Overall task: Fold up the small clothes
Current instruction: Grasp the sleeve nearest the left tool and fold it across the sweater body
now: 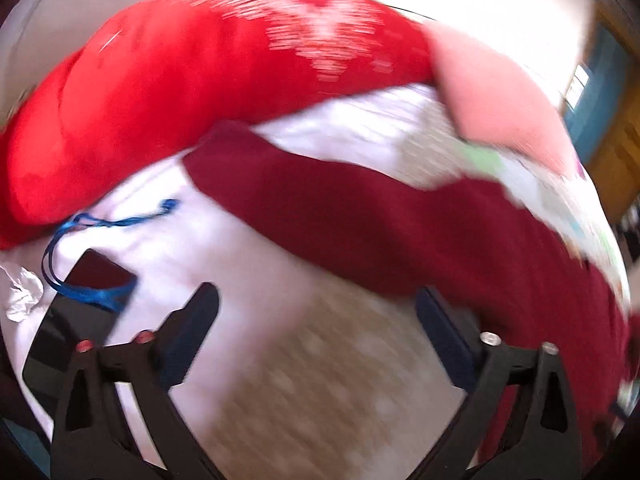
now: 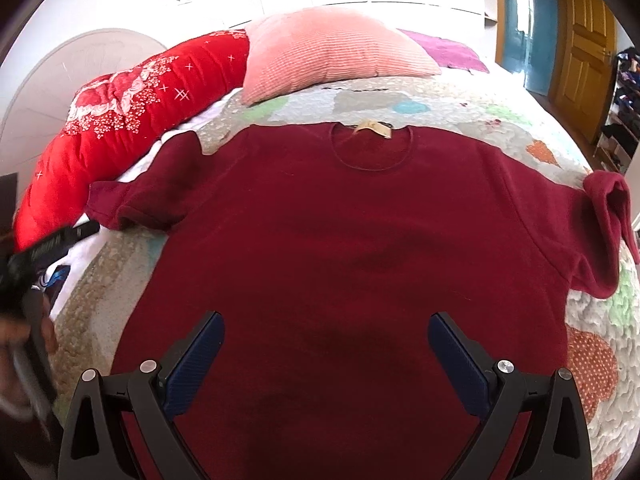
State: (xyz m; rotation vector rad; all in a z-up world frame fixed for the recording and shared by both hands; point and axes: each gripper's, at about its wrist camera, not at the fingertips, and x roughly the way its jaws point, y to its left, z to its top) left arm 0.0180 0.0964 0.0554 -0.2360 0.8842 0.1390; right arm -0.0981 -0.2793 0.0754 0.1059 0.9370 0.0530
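A dark red short-sleeved T-shirt point(image 2: 340, 240) lies flat on the patchwork bedspread point(image 2: 592, 320), collar and tan label point(image 2: 374, 128) at the far side. Its left sleeve point(image 2: 132, 200) lies flat; its right sleeve point(image 2: 608, 216) is bunched at the bed's edge. My right gripper point(image 2: 326, 344) is open and empty above the shirt's lower middle. My left gripper point(image 1: 318, 320) is open and empty, over the bedspread beside the shirt's left sleeve point(image 1: 360, 220); that view is motion-blurred. The left gripper also shows in the right wrist view point(image 2: 60, 240), near the left sleeve.
A bright red patterned bolster point(image 2: 120, 120) and a pink pillow point(image 2: 332, 52) lie at the head of the bed. A blue cord point(image 1: 92, 256) and a dark flat object point(image 1: 76, 312) lie on white cloth left of the shirt. A yellow door point(image 2: 580, 40) stands at the right.
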